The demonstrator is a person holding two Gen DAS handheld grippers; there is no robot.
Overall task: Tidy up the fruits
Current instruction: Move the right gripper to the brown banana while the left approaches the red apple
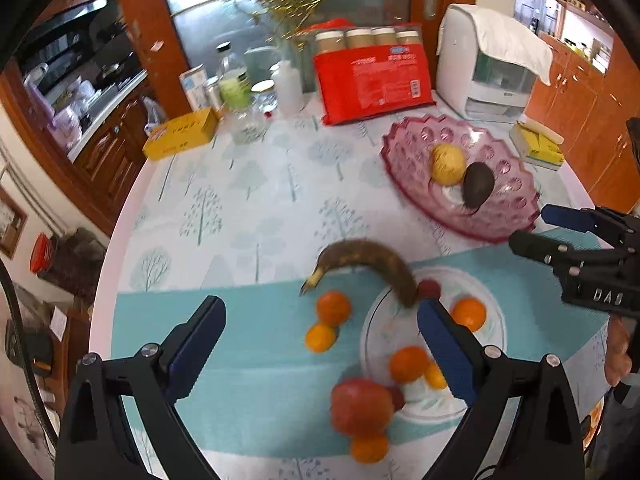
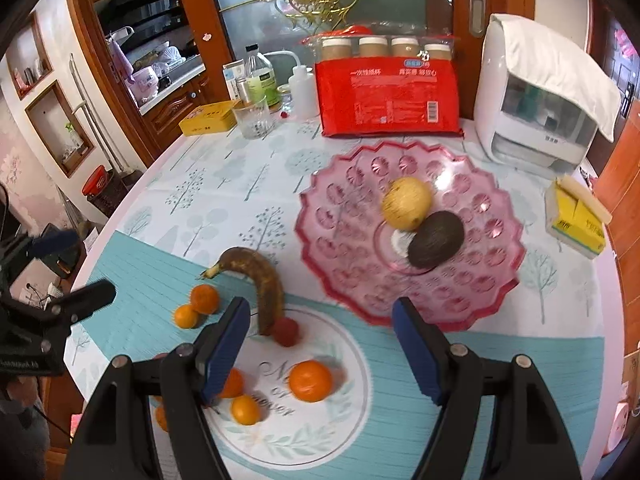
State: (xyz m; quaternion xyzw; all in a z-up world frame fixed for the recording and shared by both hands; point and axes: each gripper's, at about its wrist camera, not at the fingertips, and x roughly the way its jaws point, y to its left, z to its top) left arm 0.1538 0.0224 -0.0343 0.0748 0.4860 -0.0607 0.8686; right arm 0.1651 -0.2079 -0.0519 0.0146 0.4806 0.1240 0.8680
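A browned banana (image 1: 368, 258) (image 2: 266, 280) lies with one end on the white printed plate (image 1: 376, 320) (image 2: 344, 420). Several oranges (image 1: 333, 307) (image 2: 310, 380) sit on and beside that plate, along with a red apple (image 1: 360, 406) and a small red fruit (image 2: 286, 332). The pink glass dish (image 1: 404, 168) (image 2: 348, 184) behind holds a yellow round fruit (image 2: 406, 203) and a dark avocado (image 2: 436, 240). My left gripper (image 1: 320, 328) hovers open above the oranges. My right gripper (image 2: 322, 340) hangs open over the white plate, holding nothing.
Along the back of the round table stand a red package (image 2: 390, 100), jars, bottles, a glass (image 2: 254, 120), a yellow box (image 1: 180, 134) and a white appliance (image 2: 536, 112). A yellow tissue box (image 2: 576, 216) sits at the right edge. The tree-print cloth (image 1: 248, 200) lies left of the dish.
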